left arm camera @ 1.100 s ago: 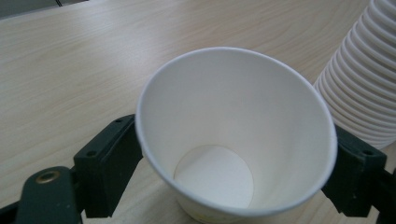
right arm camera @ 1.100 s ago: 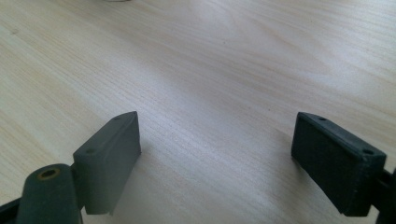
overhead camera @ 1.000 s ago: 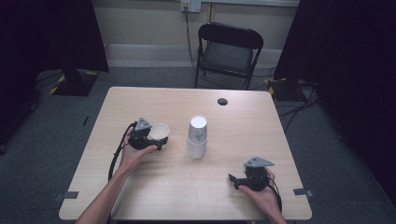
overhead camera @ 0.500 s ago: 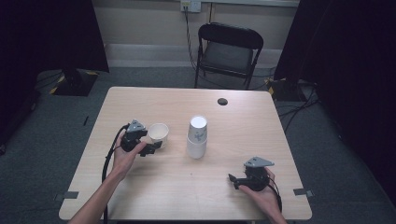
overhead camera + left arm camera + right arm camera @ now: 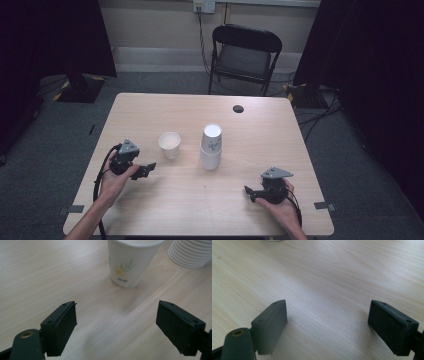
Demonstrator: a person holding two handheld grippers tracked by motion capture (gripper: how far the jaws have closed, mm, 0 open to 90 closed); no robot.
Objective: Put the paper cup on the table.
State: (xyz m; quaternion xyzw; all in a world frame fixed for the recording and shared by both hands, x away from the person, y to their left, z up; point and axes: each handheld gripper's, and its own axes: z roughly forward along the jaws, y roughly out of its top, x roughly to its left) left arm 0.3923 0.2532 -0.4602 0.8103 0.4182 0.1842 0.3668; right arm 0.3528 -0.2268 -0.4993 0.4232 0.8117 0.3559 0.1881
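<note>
Cup with flower print, lettering unreadable, left gripper wide open, empty, right gripper likewise

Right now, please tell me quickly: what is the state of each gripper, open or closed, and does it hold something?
Left gripper: open, holding nothing; the single white paper cup stands ahead of it.
Right gripper: open, holding nothing.

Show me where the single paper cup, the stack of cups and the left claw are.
single paper cup (image 5: 170,144): high view, on its side wall below the rim.
stack of cups (image 5: 211,150): high view, on the side of the stack.
left claw (image 5: 146,170): high view, between its open jaws.
</note>
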